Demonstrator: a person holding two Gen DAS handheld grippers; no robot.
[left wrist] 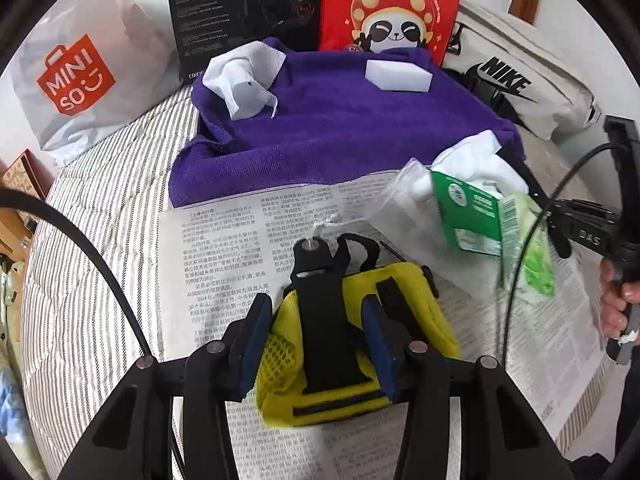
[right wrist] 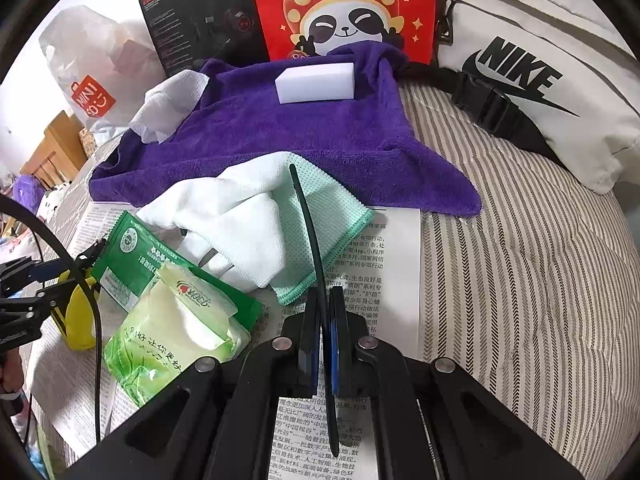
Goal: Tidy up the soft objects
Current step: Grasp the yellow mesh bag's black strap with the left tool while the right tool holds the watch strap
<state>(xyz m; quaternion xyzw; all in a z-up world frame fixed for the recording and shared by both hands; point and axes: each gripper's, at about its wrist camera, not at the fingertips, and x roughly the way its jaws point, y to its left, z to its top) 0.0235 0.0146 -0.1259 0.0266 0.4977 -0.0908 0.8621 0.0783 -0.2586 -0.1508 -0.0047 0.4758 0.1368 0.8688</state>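
**Yellow pouch between the left pads, on newspaper over a striped bed**

The yellow pouch, mesh-sided with black straps, lies on a spread newspaper, and the left gripper straddles it: both blue pads sit against its flanks and the fabric bulges between them, so the claw is pinching the pouch. No earlier view is given to compare.

The surface is a quilt with fine grey and white stripes. From the left edge of the left wrist view: wooden furniture beyond the bed, then a white MINISO bag, a black product box, a red panda bag and a white NIKE bag standing along the far side.

In front of them a purple towel is spread, its near edge overlapping the newspaper. On it rest a crumpled white tissue at left and a white sponge block at right.

Further right on the paper lie a white and mint cloth, a green packet and a pale green wipes pack.

The right gripper hangs over bare newsprint, pads pressed together around a thin black cable only.
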